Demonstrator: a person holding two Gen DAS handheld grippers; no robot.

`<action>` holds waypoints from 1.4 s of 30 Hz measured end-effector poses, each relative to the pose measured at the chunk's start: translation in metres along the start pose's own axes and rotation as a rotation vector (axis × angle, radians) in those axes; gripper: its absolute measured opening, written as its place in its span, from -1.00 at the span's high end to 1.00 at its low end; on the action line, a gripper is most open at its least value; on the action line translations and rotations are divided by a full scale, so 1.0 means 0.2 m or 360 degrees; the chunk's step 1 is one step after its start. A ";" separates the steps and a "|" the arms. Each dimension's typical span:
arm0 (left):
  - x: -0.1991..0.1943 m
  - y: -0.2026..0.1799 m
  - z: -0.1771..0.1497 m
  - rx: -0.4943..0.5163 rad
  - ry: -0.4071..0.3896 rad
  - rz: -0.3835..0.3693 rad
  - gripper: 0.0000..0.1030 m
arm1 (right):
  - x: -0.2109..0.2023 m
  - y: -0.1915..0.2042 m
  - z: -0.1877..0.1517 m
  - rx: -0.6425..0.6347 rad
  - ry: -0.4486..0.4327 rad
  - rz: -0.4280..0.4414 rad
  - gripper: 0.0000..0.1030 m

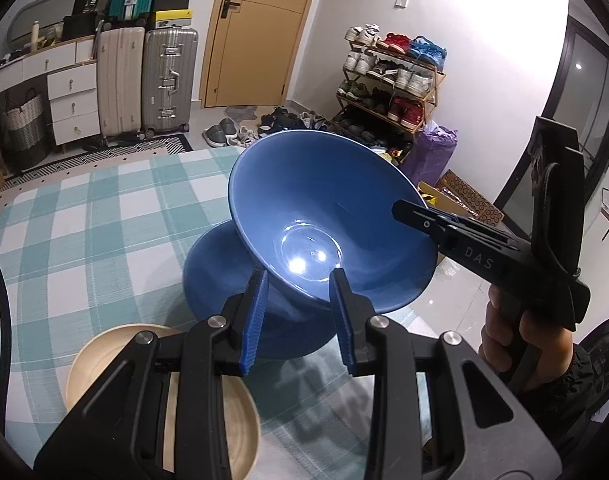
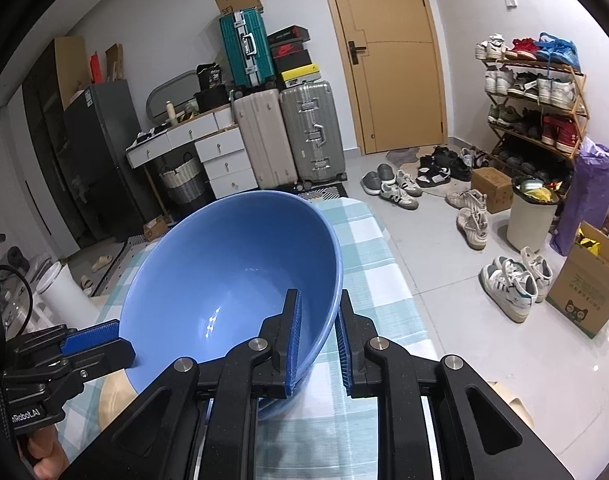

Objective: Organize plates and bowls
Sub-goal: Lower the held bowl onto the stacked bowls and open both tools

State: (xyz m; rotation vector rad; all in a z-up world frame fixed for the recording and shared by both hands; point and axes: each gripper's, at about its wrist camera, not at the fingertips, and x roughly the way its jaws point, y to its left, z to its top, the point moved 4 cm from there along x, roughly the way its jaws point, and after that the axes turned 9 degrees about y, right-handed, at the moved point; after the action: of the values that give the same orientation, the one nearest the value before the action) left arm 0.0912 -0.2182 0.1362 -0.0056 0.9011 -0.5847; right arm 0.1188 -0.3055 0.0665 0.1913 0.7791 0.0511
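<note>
A light blue bowl (image 1: 324, 200) (image 2: 232, 272) hangs tilted over the checked tablecloth (image 1: 84, 220). My right gripper (image 2: 318, 296) (image 1: 400, 210) is shut on its right rim, one pad inside and one outside. My left gripper (image 1: 300, 280) (image 2: 122, 340) holds the opposite side, with the bowl's wall between its pads. Just beneath stands a second, darker blue bowl (image 1: 212, 280) (image 2: 276, 408); whether the two touch I cannot tell. A beige plate (image 1: 104, 356) (image 2: 112, 400) lies on the cloth under my left gripper, partly hidden by it.
The table's right edge (image 2: 404, 320) drops to a tiled floor with scattered shoes (image 2: 508, 280), a cardboard box (image 2: 584, 292) and a white bin (image 2: 532, 216). Suitcases (image 2: 288, 136), white drawers (image 1: 70, 100) and a shoe rack (image 1: 396, 80) line the far walls.
</note>
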 end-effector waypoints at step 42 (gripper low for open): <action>0.44 0.35 -0.15 -0.0022 0.0170 0.0253 0.45 | 0.38 0.16 -0.14 -0.0145 0.0207 -0.0073 0.63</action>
State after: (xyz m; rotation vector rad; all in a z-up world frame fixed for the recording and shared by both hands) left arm 0.1440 -0.1949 0.0363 0.0846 0.9996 -0.4336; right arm 0.1539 -0.2604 0.0000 0.0841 0.9086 0.0562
